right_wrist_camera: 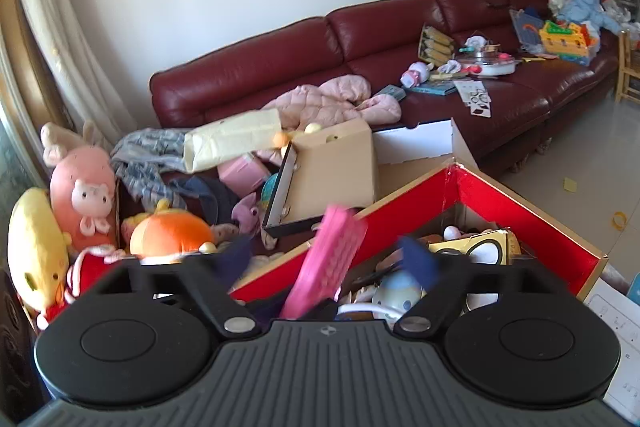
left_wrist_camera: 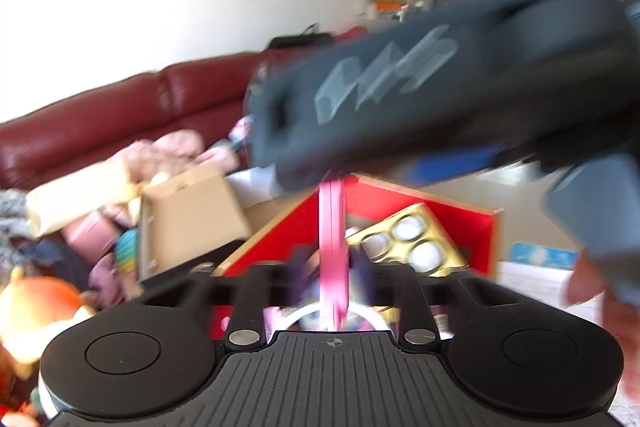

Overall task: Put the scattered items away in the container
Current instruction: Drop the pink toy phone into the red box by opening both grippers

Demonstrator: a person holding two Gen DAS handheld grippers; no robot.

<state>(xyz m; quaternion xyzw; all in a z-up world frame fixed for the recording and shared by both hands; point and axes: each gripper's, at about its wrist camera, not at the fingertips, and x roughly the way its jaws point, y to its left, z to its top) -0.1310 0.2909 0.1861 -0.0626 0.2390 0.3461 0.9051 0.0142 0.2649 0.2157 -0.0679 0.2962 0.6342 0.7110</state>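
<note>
Red-lined box [right_wrist_camera: 492, 203], the container for the task, sits on the floor in front of the dark red sofa [right_wrist_camera: 360, 39], already holding toys and a gold tray with round wells [left_wrist_camera: 404, 239]. A flat pink item [right_wrist_camera: 328, 259] stands tilted over the box's near left part, blurred, between the fingers of the right tool [right_wrist_camera: 326, 263]; those fingers are spread wide and their dark tips touch nothing (the pink piece looks loose, though the blur leaves that uncertain). In the left wrist view the same pink item shows edge-on as a thin upright strip between the spread fingers of the left tool [left_wrist_camera: 332, 267], again with no pad pressing on it. Both tools point downward at a slant toward the box's inside. High and to the right in the left view, the right tool's dark body crosses the picture, and part of a hand [left_wrist_camera: 600, 303] shows at the right edge just below it. Left of the box lie an open cardboard box [right_wrist_camera: 332, 175], a pink jacket [right_wrist_camera: 332, 103] and soft toys, among them an orange plush [right_wrist_camera: 172, 231] and a pink plush [right_wrist_camera: 82, 195].
</note>
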